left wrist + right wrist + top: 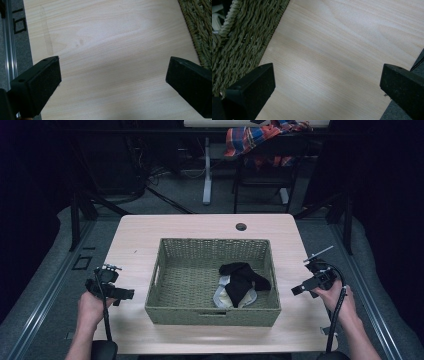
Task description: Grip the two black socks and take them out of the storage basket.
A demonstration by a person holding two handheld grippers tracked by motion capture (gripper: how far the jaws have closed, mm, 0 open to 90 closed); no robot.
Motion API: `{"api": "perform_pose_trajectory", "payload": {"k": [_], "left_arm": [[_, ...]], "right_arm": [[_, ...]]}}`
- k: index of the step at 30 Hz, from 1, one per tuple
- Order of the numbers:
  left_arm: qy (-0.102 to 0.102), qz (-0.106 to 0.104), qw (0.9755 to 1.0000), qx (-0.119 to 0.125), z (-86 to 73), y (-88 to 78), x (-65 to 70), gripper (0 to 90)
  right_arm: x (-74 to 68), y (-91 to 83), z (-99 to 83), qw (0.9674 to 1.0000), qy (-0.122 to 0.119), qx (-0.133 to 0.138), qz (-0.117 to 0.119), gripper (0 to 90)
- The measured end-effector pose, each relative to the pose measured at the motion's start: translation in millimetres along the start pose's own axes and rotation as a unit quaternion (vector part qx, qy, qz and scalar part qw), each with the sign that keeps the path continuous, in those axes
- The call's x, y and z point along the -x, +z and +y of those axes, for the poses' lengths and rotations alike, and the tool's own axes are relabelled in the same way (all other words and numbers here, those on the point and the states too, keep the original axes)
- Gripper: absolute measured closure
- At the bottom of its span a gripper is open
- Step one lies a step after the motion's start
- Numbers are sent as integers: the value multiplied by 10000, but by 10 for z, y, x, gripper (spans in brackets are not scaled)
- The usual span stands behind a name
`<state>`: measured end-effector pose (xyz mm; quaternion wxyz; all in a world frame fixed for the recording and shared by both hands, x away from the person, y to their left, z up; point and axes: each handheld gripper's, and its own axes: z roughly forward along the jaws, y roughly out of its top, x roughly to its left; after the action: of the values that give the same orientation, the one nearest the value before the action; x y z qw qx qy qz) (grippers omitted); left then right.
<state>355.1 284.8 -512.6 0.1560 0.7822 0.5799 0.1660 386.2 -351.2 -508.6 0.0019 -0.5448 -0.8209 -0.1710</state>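
Observation:
A green woven basket (172, 307) stands in the middle of the light wooden table (200, 225). Inside it, toward the right, lies a black sock (241, 275) on top of a white and grey piece of clothing (220, 295). My left gripper (125, 294) is held over the table left of the basket, jaws wide open and empty (112, 80). My right gripper (300, 289) hovers right of the basket, also wide open with bare table between its jaws (327, 80). The basket wall (242, 37) shows at the left of the right gripper view.
The basket's edge (197, 27) appears at the top right of the left gripper view. A round cable hole (241, 226) sits near the table's far edge. Behind the table stands a chair with a plaid cloth (260, 137). Grey floor and metal rails (45, 300) flank the table.

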Motion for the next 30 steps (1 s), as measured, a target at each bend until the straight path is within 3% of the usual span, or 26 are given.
{"api": "perform_pose_trajectory", "payload": {"k": [4,6,8,12,14,15,23,24,30], "left_arm": [[7,-1,10000,-3,0,-2,3,2],[8,1,10000,-9,2,-2,4,2],[25,-11,10000,-15,3,-6,5,2],[15,-1,10000,-1,1,-3,2,2],[23,-14,10000,-16,6,3,4,2],[23,-14,10000,-16,6,3,4,2],[8,-26,10000,-1,-5,-5,-1,2],[-2,-23,10000,16,-1,-6,1,2],[15,-33,10000,15,8,-4,9,2]], "right_arm": [[9,-9,9,10000,-37,-73,47,0],[-13,-7,8,10000,27,20,-31,0],[-3,-42,31,9999,-109,-112,-14,0],[-6,-59,36,9999,-84,-47,-36,0],[-11,-67,34,9999,37,76,-77,0],[8,-88,45,10000,-48,-12,-57,0],[-14,-158,79,9999,-78,35,-132,0],[-33,-188,87,9998,-37,170,-120,0],[-98,-384,139,9993,-135,321,-136,0]]}}
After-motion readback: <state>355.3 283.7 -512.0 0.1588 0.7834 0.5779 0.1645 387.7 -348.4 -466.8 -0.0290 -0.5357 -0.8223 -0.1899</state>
